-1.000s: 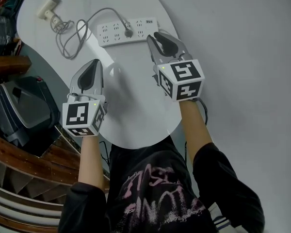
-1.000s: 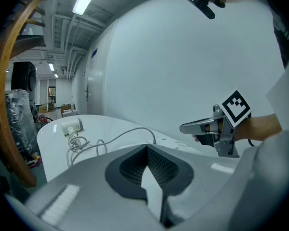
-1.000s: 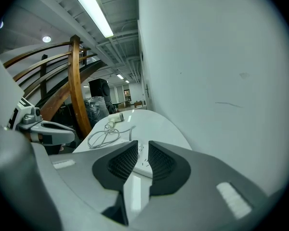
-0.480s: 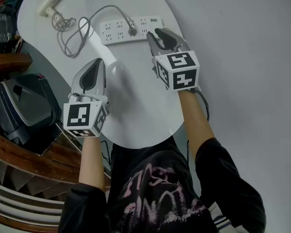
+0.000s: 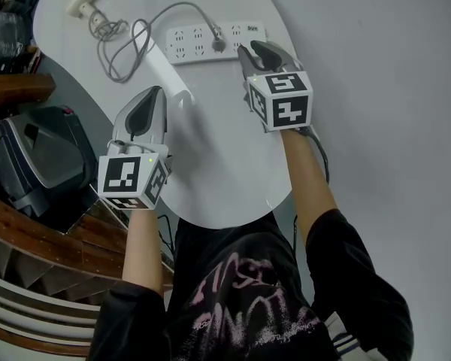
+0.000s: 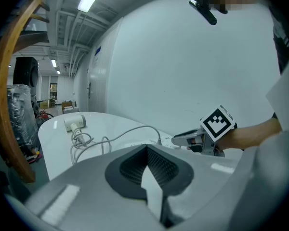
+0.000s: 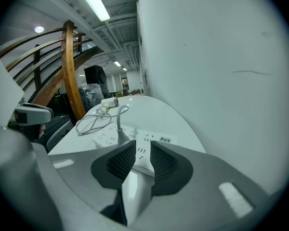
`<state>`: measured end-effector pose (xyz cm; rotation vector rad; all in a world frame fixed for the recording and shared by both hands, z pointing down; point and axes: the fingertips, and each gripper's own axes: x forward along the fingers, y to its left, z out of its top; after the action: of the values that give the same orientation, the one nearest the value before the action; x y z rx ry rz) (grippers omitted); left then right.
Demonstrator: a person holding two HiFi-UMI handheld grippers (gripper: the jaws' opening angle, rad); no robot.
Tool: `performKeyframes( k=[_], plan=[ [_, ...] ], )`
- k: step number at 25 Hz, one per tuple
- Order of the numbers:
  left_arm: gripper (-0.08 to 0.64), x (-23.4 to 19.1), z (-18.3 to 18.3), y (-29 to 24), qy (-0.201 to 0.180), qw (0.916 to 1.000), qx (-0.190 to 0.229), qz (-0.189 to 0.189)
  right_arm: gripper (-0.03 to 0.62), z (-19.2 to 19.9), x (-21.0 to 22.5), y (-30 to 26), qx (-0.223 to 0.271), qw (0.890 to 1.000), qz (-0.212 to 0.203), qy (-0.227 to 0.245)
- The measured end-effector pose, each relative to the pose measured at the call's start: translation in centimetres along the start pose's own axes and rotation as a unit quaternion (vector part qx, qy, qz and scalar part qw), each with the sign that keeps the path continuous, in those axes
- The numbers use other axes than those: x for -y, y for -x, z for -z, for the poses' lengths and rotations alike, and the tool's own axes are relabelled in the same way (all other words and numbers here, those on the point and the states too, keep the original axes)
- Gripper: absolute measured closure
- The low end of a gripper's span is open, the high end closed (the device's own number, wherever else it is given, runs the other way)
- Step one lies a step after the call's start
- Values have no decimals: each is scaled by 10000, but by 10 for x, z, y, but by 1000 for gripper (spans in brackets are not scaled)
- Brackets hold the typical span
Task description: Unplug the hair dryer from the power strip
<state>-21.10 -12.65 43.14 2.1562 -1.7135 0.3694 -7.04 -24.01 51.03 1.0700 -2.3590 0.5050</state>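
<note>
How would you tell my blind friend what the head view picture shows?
Seen from above, the right gripper, its jaws just opening with nothing between them, is close to a white power strip holding the plug of the hair dryer. The left gripper hovers shut over the white table.

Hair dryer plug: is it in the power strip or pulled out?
In. The plug stands seated in the power strip, near its middle.
</note>
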Motion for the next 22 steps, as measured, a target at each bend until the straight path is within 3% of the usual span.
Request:
performKeyframes(
  k=[10, 22],
  plan=[
    [558, -6, 5, 0, -57, 10000, -66, -24, 485, 13, 1, -19, -302, 9995, 42, 65],
    [558, -5, 8, -3, -109, 9999, -132, 27, 488, 13, 2, -20, -237, 9996, 126, -101]
  ],
)
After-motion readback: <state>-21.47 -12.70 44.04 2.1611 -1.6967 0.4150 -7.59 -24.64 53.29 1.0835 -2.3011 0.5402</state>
